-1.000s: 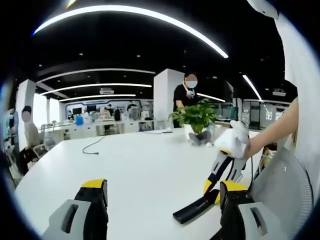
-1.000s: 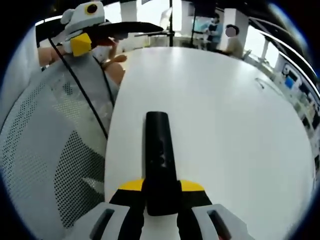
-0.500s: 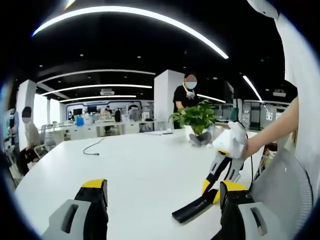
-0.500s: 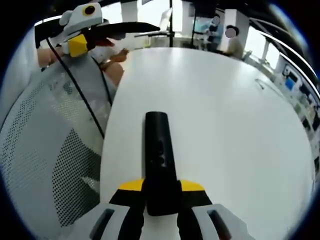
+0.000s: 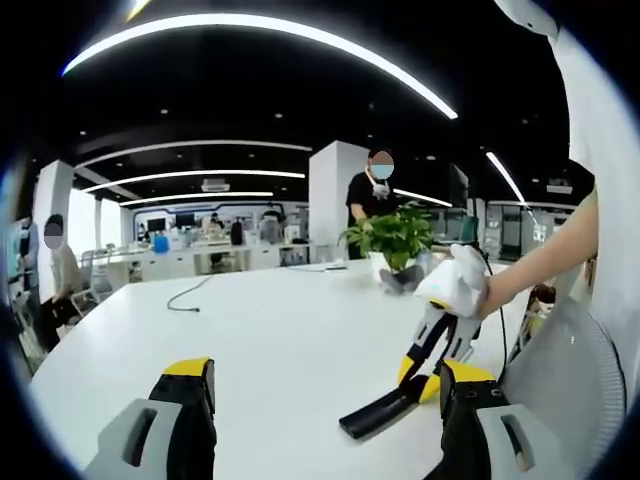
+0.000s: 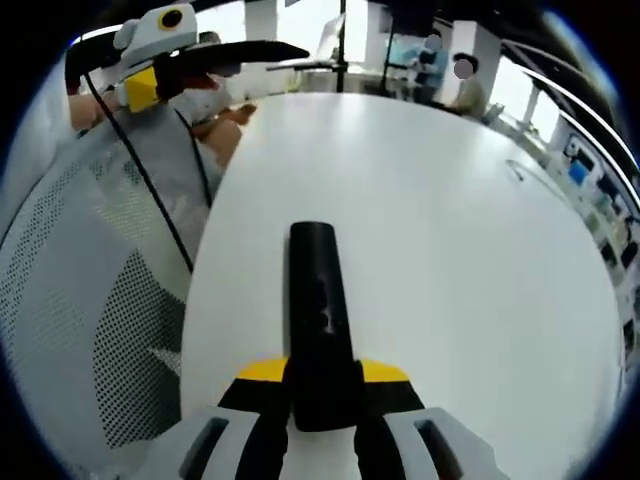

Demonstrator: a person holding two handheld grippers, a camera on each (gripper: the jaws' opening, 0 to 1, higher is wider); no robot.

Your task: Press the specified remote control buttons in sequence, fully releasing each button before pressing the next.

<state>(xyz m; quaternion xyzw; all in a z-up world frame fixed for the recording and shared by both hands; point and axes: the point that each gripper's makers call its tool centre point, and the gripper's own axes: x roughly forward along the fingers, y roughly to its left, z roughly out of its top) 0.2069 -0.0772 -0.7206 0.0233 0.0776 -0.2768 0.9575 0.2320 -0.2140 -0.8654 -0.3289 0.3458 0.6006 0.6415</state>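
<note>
A black remote (image 6: 318,310) with small buttons runs straight out from my right gripper (image 6: 322,385), which is shut on its near end, over the white table (image 6: 450,230). In the left gripper view the same remote (image 5: 383,408) slants down toward the table (image 5: 270,340), held by the right gripper (image 5: 418,370) coming in from the right in a person's hand. My left gripper (image 5: 325,405) is open, its yellow-tipped jaws wide apart and nothing between them. It also appears at the upper left of the right gripper view as the left gripper (image 6: 150,75), well away from the remote.
A grey mesh chair (image 6: 90,300) stands against the table's edge beside the remote. On the far side of the table are a potted plant (image 5: 395,235) and a loose cable (image 5: 185,293). A person (image 5: 372,195) stands behind the plant; others sit at far desks.
The right gripper and the remote have drifted a little to the left in the left gripper view. The right gripper view has shifted slightly; the grip on the remote is unchanged.
</note>
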